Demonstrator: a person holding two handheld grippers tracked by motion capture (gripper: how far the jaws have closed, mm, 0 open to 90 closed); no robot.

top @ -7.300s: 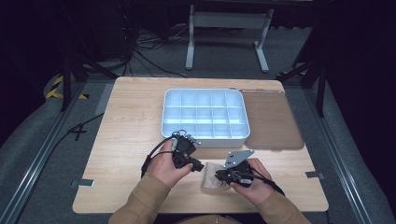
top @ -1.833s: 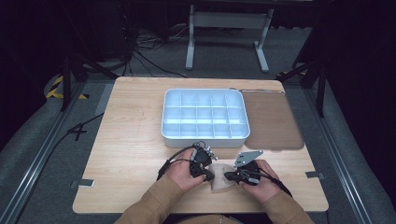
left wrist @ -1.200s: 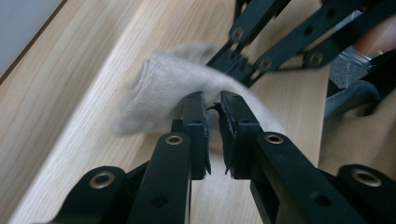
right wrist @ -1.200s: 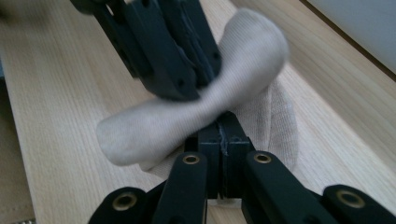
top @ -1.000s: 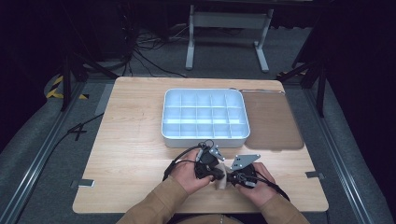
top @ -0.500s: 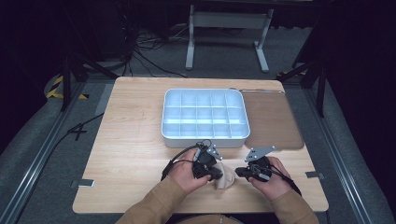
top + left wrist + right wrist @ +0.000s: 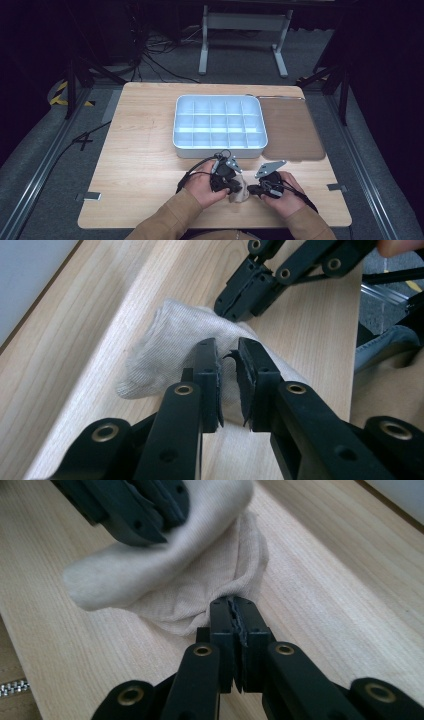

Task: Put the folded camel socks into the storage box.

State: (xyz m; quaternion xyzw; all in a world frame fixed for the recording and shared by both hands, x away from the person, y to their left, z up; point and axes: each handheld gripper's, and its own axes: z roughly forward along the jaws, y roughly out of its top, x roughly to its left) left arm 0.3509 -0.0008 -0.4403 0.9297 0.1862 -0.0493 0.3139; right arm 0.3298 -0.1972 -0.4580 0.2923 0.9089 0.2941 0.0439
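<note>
**Two grippers work on a small beige cloth at the near edge of the table**

Holding a beige cloth (image 7: 239,192) between them, the two hands sit close together near the front edge of the wooden table (image 7: 145,165). The cloth, maybe a small sock, lies at about 6 o'clock from the white divided tray (image 7: 219,142), just beside both grippers.

The right gripper (image 7: 235,612) has its jaws pressed together on a fold at the cloth's edge; in the right gripper view the fabric is bunched at the tips, at 12 o'clock. The left gripper (image 7: 227,352) has its jaws a little apart and they have just been opening. Cloth lies under and between them, but the pads do not seem to press on it, so I judge this side is releasing its hold.

In the left gripper view the long axis of the cloth runs from about 8 o'clock to 2 o'clock, and the right gripper comes in from 1 o'clock and touches its far end. Both grippers are equally near. The coming move depends on this: the right side anchors one end, so the left one probably must take a new place along the cloth, toward its free end at 8 o'clock.
</note>
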